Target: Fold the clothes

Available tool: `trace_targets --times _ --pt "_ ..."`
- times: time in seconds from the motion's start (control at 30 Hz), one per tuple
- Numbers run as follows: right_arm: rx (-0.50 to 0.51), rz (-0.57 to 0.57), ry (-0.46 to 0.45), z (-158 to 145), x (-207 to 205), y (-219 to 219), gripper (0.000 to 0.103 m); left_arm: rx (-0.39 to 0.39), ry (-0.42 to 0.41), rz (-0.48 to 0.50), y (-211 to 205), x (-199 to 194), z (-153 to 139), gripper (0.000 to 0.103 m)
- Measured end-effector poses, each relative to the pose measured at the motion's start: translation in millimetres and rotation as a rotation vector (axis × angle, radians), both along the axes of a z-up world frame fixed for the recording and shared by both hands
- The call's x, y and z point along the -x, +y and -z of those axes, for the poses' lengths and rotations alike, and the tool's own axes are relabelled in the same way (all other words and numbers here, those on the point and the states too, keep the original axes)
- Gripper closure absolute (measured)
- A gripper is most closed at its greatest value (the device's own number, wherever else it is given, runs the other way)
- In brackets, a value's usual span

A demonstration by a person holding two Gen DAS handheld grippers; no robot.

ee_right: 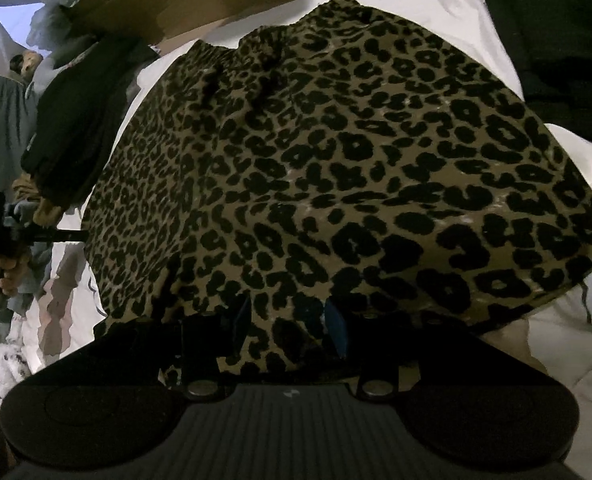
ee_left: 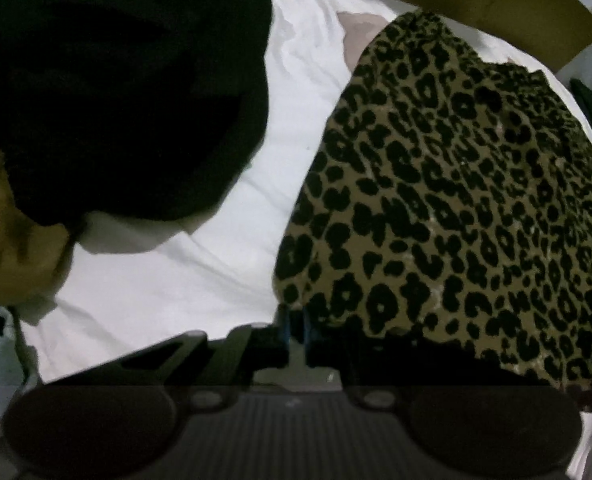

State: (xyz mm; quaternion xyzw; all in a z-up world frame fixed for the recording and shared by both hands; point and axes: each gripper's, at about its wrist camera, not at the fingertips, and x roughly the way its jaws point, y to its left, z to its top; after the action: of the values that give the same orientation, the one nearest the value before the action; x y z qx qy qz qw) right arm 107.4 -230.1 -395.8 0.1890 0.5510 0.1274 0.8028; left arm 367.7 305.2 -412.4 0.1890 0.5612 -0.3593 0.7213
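Leopard-print garment (ee_right: 316, 168) is spread on white bedding (ee_left: 200, 272) for folding | near hem: left gripper (ee_left: 296, 332) clenched at its corner | right gripper (ee_right: 292, 320) grasping bunched fabric.

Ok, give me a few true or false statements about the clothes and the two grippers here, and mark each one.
1. The leopard-print garment lies on a white sheet. True.
2. The right gripper has its fingers apart with leopard fabric between them. True.
3. The left gripper is wide open over the bare sheet. False: its jaws are nearly closed, at the garment's near edge.
4. The black garment lies on top of the leopard one. False: it sits apart, with white sheet between them.
5. A brown cardboard box stands beyond the garment. True.
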Motion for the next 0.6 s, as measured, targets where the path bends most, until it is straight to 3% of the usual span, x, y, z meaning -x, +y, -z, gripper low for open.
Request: trace_targets --times 0.13,0.37,0.6 --pt "0.002 0.012 0.0 1.1 2.1 -3.5 0.055 0.008 -0.045 0.013 4.1 1.8 -15.7 0.098" --pt "0.025 0.075 -0.006 2.5 5.9 -24.0 0.055 -0.024 -0.071 0.012 -0.9 -5.6 -14.9 0.098" --pt "0.097 0.224 -0.024 -0.7 16.8 -66.2 0.055 -0.043 -0.063 0.004 -9.1 2.3 -3.4 0.097"
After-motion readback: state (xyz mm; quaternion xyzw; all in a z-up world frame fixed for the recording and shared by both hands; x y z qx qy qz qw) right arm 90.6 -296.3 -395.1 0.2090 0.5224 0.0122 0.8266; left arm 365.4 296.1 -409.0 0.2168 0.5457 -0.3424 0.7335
